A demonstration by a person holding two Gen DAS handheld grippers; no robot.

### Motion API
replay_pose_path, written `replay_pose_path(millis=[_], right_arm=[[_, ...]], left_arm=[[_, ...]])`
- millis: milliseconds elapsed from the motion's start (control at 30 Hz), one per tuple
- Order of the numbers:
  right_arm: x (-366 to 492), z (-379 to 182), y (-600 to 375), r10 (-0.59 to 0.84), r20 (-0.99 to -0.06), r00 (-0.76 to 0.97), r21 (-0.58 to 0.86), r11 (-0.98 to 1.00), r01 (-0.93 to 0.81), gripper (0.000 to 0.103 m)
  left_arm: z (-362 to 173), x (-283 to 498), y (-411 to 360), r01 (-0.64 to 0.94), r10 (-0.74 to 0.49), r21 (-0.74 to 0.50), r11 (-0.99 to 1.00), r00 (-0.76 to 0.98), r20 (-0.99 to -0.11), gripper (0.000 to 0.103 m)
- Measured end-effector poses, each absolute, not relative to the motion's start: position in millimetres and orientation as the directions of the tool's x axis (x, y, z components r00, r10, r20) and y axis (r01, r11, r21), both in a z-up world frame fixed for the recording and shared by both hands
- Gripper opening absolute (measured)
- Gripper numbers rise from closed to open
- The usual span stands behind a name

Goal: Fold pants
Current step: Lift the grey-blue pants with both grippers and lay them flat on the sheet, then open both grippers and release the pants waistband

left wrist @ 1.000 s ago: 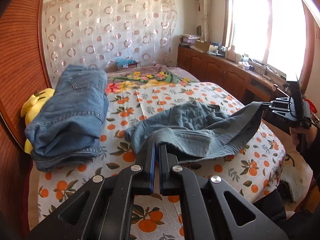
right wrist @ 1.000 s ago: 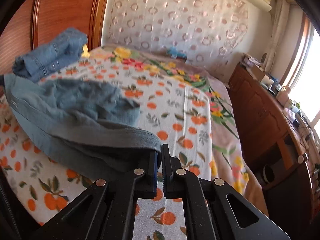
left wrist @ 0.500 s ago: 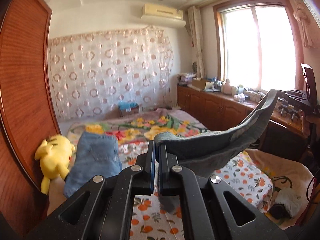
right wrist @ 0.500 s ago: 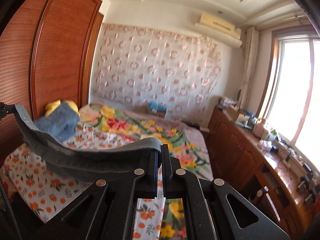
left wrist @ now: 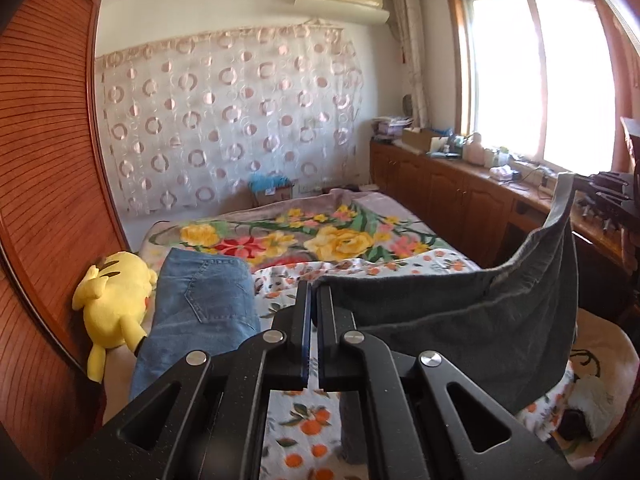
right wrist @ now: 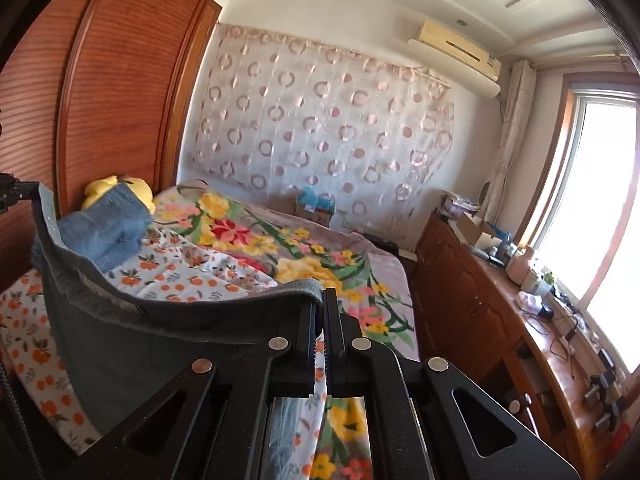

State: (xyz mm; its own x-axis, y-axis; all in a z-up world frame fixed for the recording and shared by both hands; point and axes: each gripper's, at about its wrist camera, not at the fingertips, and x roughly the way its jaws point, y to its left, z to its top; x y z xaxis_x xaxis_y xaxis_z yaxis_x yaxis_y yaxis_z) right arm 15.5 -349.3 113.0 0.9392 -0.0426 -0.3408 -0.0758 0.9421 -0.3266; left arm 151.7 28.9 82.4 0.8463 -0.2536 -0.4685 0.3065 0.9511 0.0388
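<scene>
Beside jeans (left wrist: 200,312), plush (left wrist: 114,300) unobstructed leftward.

We see the left gripper (left wrist: 311,292) and the right gripper (right wrist: 321,300) in matt black plastic with a fine speckled grain, set with smooth, shiny metal rivets. The grey pants (left wrist: 460,316) between them are soft, dull cloth with a slightly fuzzy surface and a ribbed waistband. The folded jeans (left wrist: 200,312) are coarser blue denim with visible stitching. The bedsheet (left wrist: 304,428) is smooth printed cotton, the plush toy (left wrist: 116,300) fuzzy yellow pile. The wardrobe (right wrist: 120,80) and cabinets (left wrist: 448,196) are reddish wood with a satin sheen; the curtain (left wrist: 224,120) is thin, sheer fabric.
</scene>
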Motion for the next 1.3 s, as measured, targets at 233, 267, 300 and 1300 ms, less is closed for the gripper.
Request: replay_pose_path(millis=[233, 267, 300, 1300], right_arm=[[28, 178, -334, -0.048, -0.204, 0.978, -0.278, 0.960, -0.010, 0.003], [18, 179, -335, -0.042, -0.189, 0.981, -0.266, 0.964, -0.010, 0.003], [10, 176, -336, -0.034, -0.187, 0.982, -0.256, 0.967, -0.015, 0.003], [13, -116, -345, 0.110, -0.682, 0.723, -0.009, 0.987, -0.160, 0.003]], left_arm=[[152, 157, 24, 0.251, -0.208, 0.084, 0.964, 0.915, -0.345, 0.003], [156, 153, 25, 0.247, -0.207, 0.083, 0.966, 0.920, -0.333, 0.003], [154, 146, 26, 0.250, -0.211, 0.082, 0.965, 0.920, -0.330, 0.003], [-86, 96, 31, 0.247, -0.205, -0.027, 0.969, 0.734, -0.647, 0.003]])
